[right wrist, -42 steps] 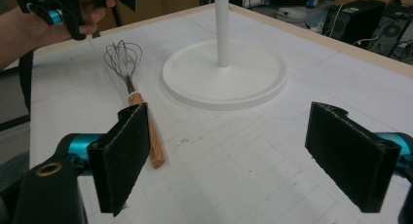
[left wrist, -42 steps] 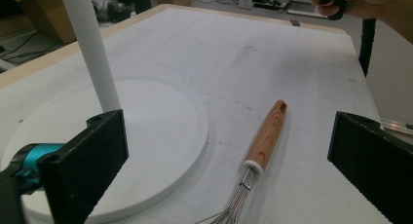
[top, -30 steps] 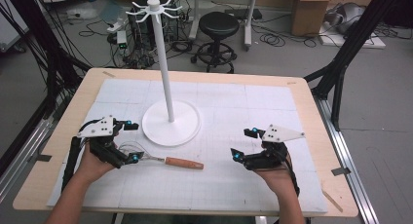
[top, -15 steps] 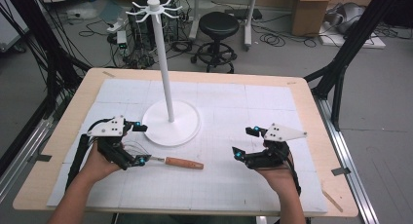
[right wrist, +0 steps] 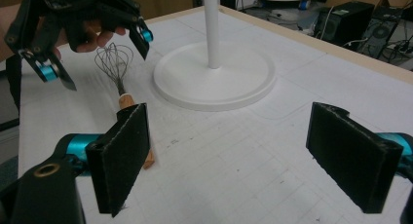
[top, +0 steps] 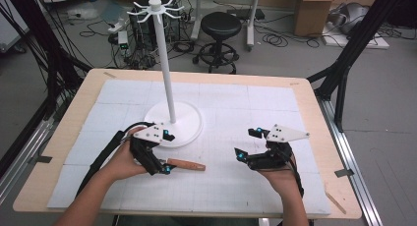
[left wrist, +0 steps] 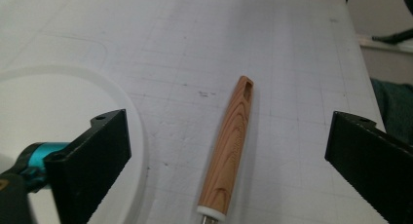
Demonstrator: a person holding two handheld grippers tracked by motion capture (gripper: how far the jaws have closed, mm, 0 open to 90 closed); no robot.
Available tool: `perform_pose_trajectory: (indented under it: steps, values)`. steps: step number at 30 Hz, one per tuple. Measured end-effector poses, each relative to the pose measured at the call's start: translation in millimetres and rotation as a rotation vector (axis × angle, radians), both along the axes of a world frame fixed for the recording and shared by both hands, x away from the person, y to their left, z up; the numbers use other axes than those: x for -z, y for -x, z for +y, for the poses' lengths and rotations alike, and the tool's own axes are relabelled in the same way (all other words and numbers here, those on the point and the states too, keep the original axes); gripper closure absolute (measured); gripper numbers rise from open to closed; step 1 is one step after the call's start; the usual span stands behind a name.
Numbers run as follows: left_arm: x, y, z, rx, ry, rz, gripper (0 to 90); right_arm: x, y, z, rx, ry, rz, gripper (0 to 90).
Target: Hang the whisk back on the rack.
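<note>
The work surface is a table (top: pixel 59 137) covered by a white gridded mat (top: pixel 236 186). A white stand (top: pixel 164 59) with a round base (top: pixel 189 125) and a hooked crown stands at the 11 o'clock side of the mat centre.

A whisk (right wrist: pixel 117 63) with a wooden handle (left wrist: pixel 229 151) lies flat on the mat at about 7 o'clock from the stand base, near it but apart. The wire head points toward the person's left; the handle end with the slotted hole points toward the mat centre.

Left gripper (top: pixel 160 155): held in the left hand (top: pixel 123 159), jaws spread wide, grasping nothing. In the left gripper view the handle lies between the two jaws, touching neither. In the right gripper view the left gripper (right wrist: pixel 95 44) hangs over the wire head, its jaws straddling it.

Right gripper (top: pixel 246 145): held in the right hand (top: pixel 280 174) at the 4 o'clock side of the stand, well apart from the whisk. Jaws released and wide apart, empty, aimed toward the stand base (right wrist: pixel 214 78).
</note>
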State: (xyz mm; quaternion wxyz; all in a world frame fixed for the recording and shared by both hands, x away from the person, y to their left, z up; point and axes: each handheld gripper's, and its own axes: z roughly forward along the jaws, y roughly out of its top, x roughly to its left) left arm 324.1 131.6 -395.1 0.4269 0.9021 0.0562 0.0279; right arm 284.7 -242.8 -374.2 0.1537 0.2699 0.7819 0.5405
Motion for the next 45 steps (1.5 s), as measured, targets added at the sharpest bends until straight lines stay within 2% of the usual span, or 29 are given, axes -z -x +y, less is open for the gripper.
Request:
perform_pose_trajectory:
  steps: [5,14,22,24,27,36,43,45]
  values:
    - [8.5,-0.9,-11.7,0.014,-0.066,-0.003,14.2,-0.1,0.5,-0.4,0.001,0.001,0.002,15.4]
    - [21.0,-3.2,-21.1,0.022,-0.18,0.016,33.6,0.7,0.0,1.6,-0.001,0.01,0.005,15.4]
    - [27.0,-4.1,-33.2,0.03,-0.266,0.003,43.4,1.0,0.0,2.0,0.001,0.015,0.003,15.4]
    - [29.9,-4.2,-35.5,0.031,-0.3,0.004,48.2,1.1,0.3,1.8,0.002,0.014,0.006,15.4]
    - [29.9,-5.7,-35.7,0.042,-0.301,0.022,51.2,1.5,-0.1,1.7,0.001,0.015,0.001,15.4]
    - [26.2,-8.5,-41.7,0.056,-0.359,0.048,57.2,2.0,0.3,1.8,0.003,0.019,0.007,15.4]
    - [25.4,-7.5,-41.9,0.079,-0.367,0.036,63.3,2.2,1.4,-0.1,0.008,0.019,0.004,15.4]
    - [25.4,-5.7,-42.3,0.089,-0.37,0.02,66.1,2.2,1.8,-0.3,0.012,0.02,0.006,15.4]
